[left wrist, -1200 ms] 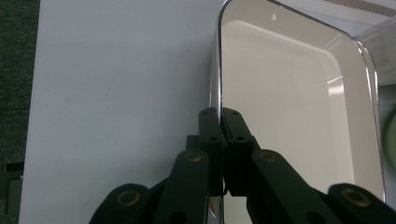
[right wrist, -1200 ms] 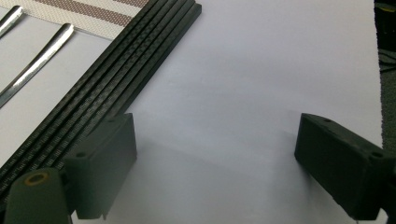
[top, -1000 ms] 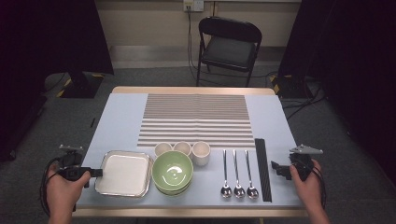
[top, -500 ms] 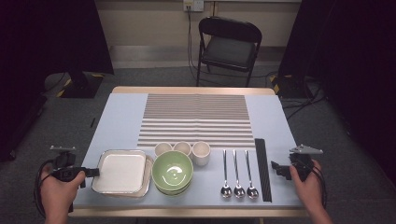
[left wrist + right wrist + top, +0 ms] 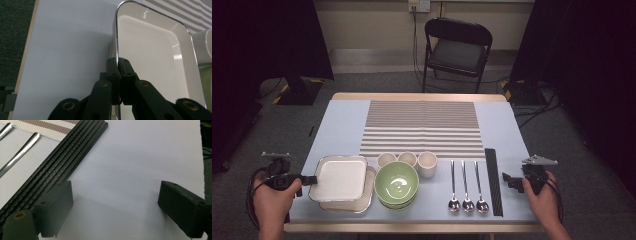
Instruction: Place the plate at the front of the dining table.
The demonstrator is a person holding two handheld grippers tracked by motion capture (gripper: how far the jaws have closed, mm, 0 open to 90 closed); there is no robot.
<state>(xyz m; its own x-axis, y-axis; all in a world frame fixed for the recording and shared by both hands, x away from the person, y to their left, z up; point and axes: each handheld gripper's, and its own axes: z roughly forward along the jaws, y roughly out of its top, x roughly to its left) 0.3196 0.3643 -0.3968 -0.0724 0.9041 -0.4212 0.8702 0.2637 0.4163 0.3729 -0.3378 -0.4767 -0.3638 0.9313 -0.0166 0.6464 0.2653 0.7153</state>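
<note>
My left gripper [image 5: 312, 179] is shut on the left rim of a white square plate [image 5: 339, 177] at the table's front left. In the left gripper view its jaws [image 5: 117, 60] pinch the plate's thin edge, and the plate [image 5: 150, 50] stretches away to the right. This plate sits shifted left over a second plate [image 5: 362, 201] beneath it. My right gripper [image 5: 510, 179] rests open near the front right edge, just right of the black chopsticks [image 5: 493, 180]. Between its jaws [image 5: 115, 195] lies bare tabletop, with the chopsticks [image 5: 57, 167] beside its left jaw.
A green bowl [image 5: 396, 182] stands right of the plates, with three small cups [image 5: 407, 158] behind it. Three spoons [image 5: 467, 187] lie left of the chopsticks. A striped mat [image 5: 422, 127] covers the table's middle, and a folding chair [image 5: 457, 50] stands beyond the far edge.
My left hand has drawn slightly left with the top plate, which now sits offset from the plate under it. The right hand has stayed put.
</note>
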